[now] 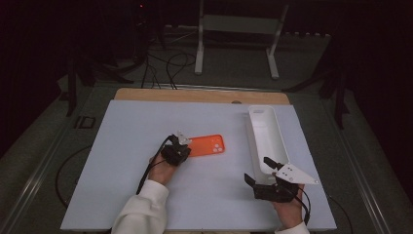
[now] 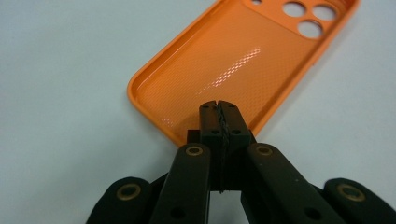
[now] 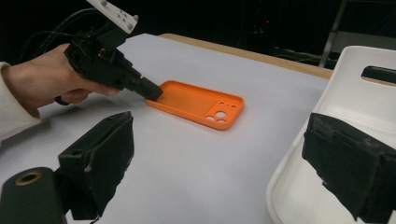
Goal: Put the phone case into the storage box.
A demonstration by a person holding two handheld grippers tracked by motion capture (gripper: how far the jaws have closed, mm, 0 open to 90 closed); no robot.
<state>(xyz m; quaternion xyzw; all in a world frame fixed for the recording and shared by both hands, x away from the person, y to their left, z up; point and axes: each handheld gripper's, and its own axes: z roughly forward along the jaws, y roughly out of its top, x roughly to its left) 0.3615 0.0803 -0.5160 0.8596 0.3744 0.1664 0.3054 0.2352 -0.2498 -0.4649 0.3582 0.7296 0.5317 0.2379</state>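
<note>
An orange phone case (image 1: 208, 145) (image 2: 233, 60) (image 3: 196, 102) lies inside-up on the white tabletop (image 1: 146, 117), its camera holes at the far right end. My left gripper (image 1: 186, 146) (image 2: 218, 114) (image 3: 153, 93) is shut, pads pressed together with nothing between them. Its tips sit just over the case's near left end. My right gripper (image 1: 259, 170) (image 3: 224, 163) stands open at the front right. Its jaws are spread wide to either side of the near end wall of a long white tray (image 1: 251, 134) (image 3: 299, 154).
The white tray runs front to back along the table's right side. A wooden table edge (image 1: 195, 95) shows behind the white top. On the dark floor beyond stand a white frame (image 1: 238, 29) and loose cables (image 1: 170, 63).
</note>
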